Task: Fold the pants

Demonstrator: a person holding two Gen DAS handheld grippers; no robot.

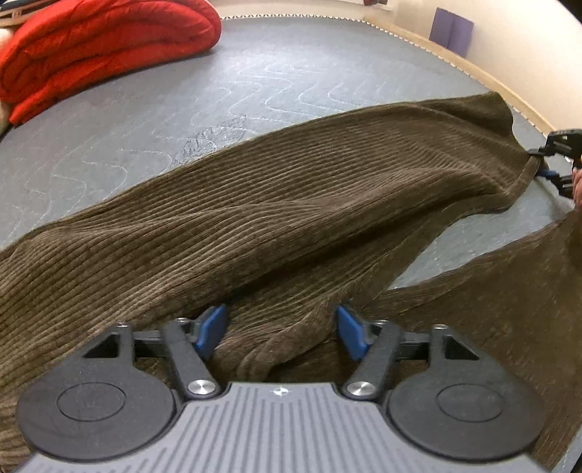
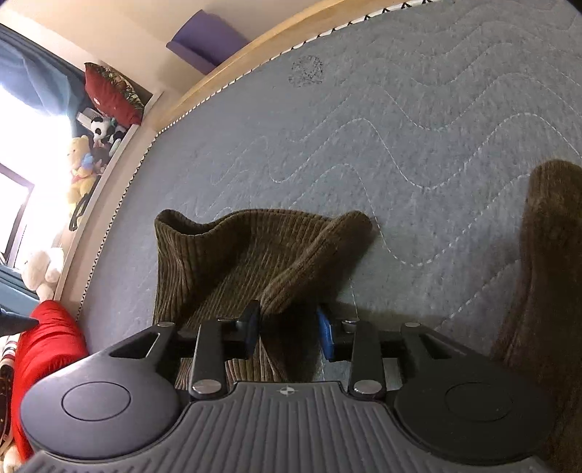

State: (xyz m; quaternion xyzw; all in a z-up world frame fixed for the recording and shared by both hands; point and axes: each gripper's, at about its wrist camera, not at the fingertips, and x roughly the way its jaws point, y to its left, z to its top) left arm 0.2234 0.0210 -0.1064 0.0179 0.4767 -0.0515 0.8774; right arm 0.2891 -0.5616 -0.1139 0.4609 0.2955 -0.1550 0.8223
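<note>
Brown corduroy pants (image 1: 291,203) lie spread on a grey quilted mattress (image 1: 254,83). One leg stretches to the far right, and the other leg (image 1: 502,291) runs off at lower right. My left gripper (image 1: 280,331) is open, its blue pads either side of bunched cloth near the crotch. My right gripper (image 1: 545,163) shows at the far right at the hem of the far leg. In the right wrist view the right gripper (image 2: 289,329) is open around the leg's hem (image 2: 254,262), with cloth between the pads. The other leg (image 2: 545,273) lies to the right.
A folded red quilt (image 1: 102,47) lies at the mattress's far left corner and shows in the right wrist view (image 2: 47,356). A wooden bed frame (image 1: 473,65) borders the mattress. Purple blocks (image 1: 451,31) and stuffed toys (image 2: 82,171) sit beyond the bed.
</note>
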